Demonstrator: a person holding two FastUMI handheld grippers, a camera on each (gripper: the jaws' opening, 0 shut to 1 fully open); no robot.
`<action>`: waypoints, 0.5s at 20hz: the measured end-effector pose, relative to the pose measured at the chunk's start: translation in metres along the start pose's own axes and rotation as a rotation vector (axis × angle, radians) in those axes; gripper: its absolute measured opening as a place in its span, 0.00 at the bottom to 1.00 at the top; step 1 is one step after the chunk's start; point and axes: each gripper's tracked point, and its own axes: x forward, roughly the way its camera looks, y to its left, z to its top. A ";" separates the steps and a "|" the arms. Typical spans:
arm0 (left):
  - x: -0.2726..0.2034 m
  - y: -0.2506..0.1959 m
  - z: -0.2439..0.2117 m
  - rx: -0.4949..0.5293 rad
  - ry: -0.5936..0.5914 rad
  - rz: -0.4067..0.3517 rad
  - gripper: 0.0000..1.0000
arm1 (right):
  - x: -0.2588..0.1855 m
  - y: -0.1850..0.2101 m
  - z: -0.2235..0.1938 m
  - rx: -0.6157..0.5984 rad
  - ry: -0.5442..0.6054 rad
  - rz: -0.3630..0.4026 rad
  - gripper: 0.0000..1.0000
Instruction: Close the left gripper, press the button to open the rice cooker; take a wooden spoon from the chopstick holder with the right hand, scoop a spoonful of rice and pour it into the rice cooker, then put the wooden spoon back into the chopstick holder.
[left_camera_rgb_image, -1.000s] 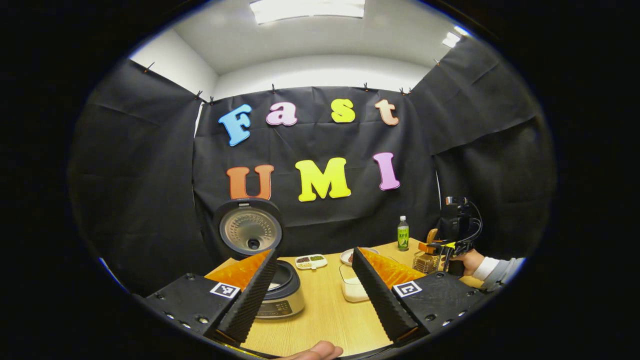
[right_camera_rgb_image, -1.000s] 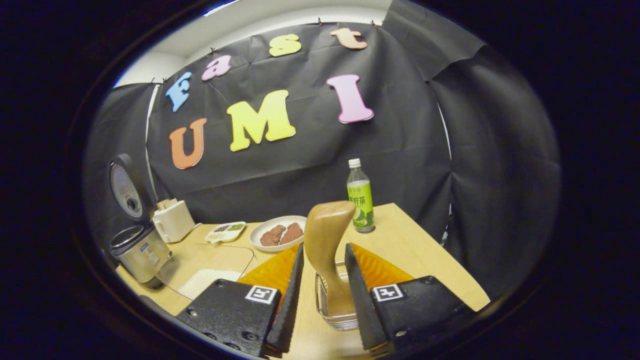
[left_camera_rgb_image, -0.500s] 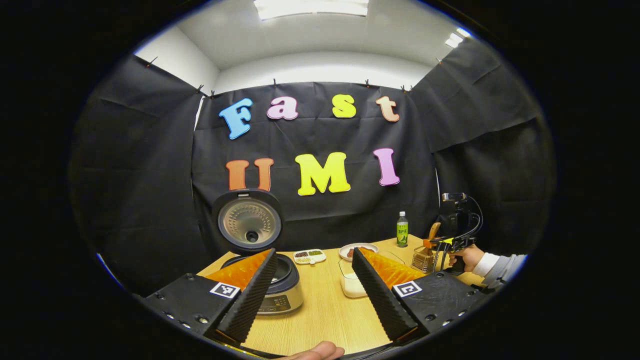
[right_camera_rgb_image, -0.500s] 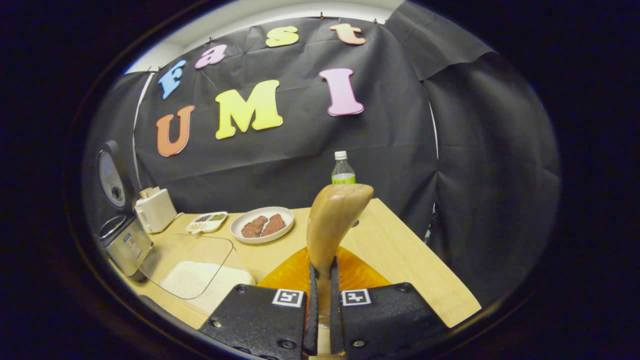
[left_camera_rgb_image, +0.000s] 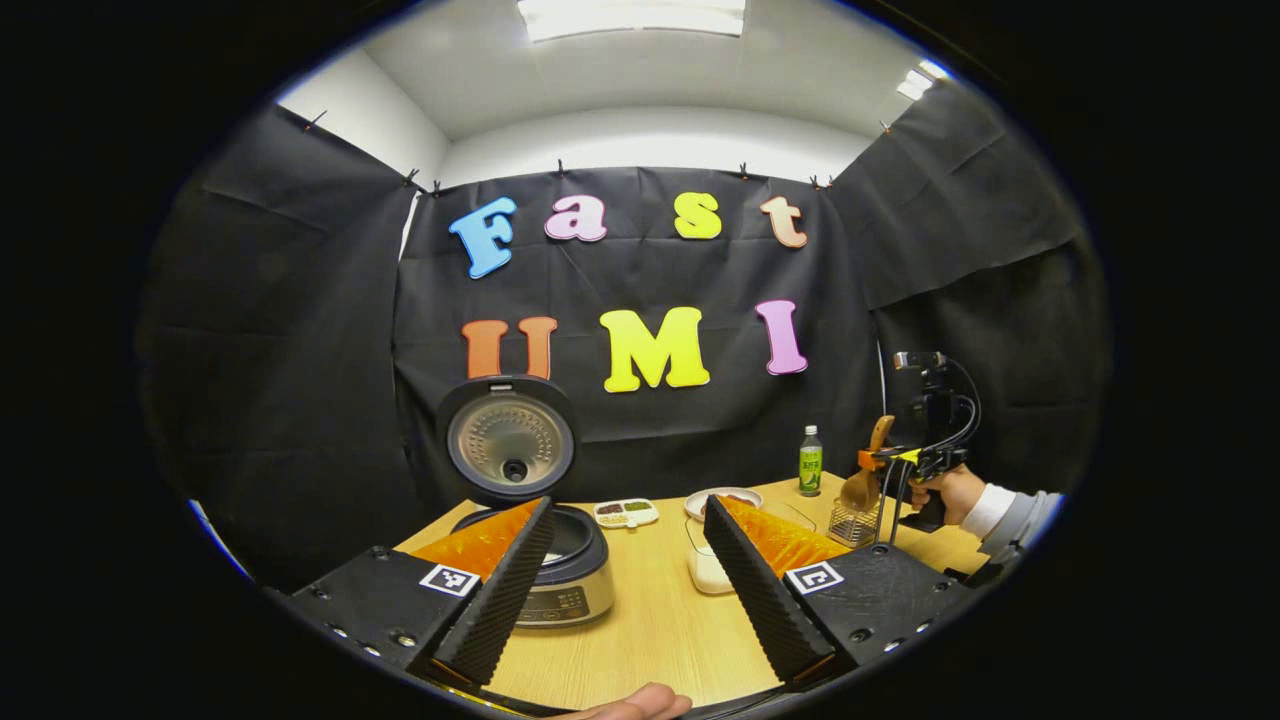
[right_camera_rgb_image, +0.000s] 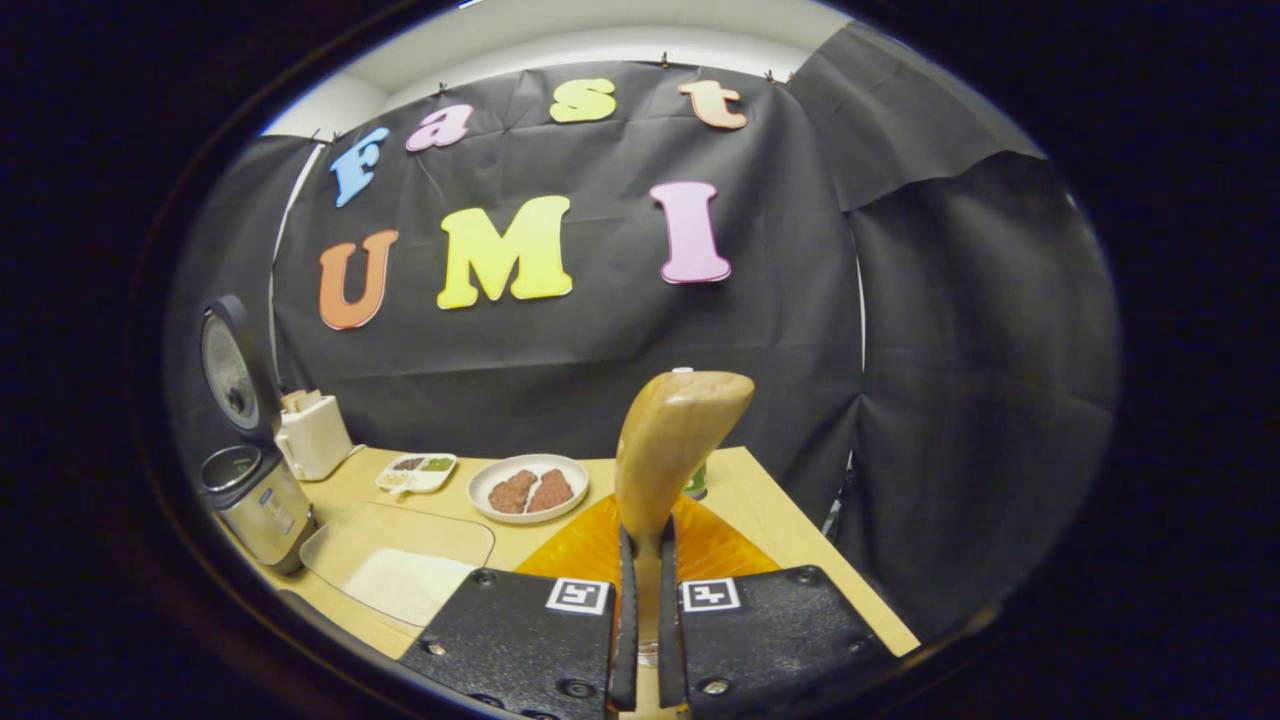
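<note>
— Since a second ago the wooden spoon (right_camera_rgb_image: 668, 450) is riding higher, lifted out of the chopstick holder (left_camera_rgb_image: 853, 520), isn't it?

— Yes. Close up in the right gripper view, the right hand-held gripper (right_camera_rgb_image: 640, 610) is clamping both fingers on the spoon's handle, and the bowl end is standing up above them. In the left gripper view the same spoon (left_camera_rgb_image: 866, 478) is hanging just above the holder.

— And the other one?

— The left hand-held gripper (left_camera_rgb_image: 628, 560) is hovering over the counter (left_camera_rgb_image: 650, 630) with its fingers spread wide apart, gripping nothing. A fingertip (left_camera_rgb_image: 640, 703) is peeking in at the bottom edge.

— Where is the rice?

— It is lying in a clear container (right_camera_rgb_image: 400, 560) on the counter, between the two grippers. Just beyond the left fingers, the rice cooker (left_camera_rgb_image: 560, 570) is standing with its lid (left_camera_rgb_image: 510, 440) swung fully up.

— Farther back?

— A small divided dish (left_camera_rgb_image: 625, 513), a plate of brown pieces (right_camera_rgb_image: 528, 487), and a green-labelled bottle (left_camera_rgb_image: 810, 462) are sitting near the black cloth. Beside the cooker, a toaster (right_camera_rgb_image: 313, 434) is sitting against the wall.
</note>
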 end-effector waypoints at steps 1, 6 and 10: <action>-0.002 0.001 0.000 0.003 -0.001 0.005 0.96 | -0.003 0.005 0.006 -0.017 -0.005 0.004 0.13; -0.019 0.011 0.004 0.001 -0.020 0.012 0.96 | -0.020 0.057 0.034 0.010 -0.003 0.084 0.13; -0.027 0.024 0.004 0.005 -0.029 0.031 0.96 | -0.023 0.111 0.040 0.022 0.004 0.169 0.13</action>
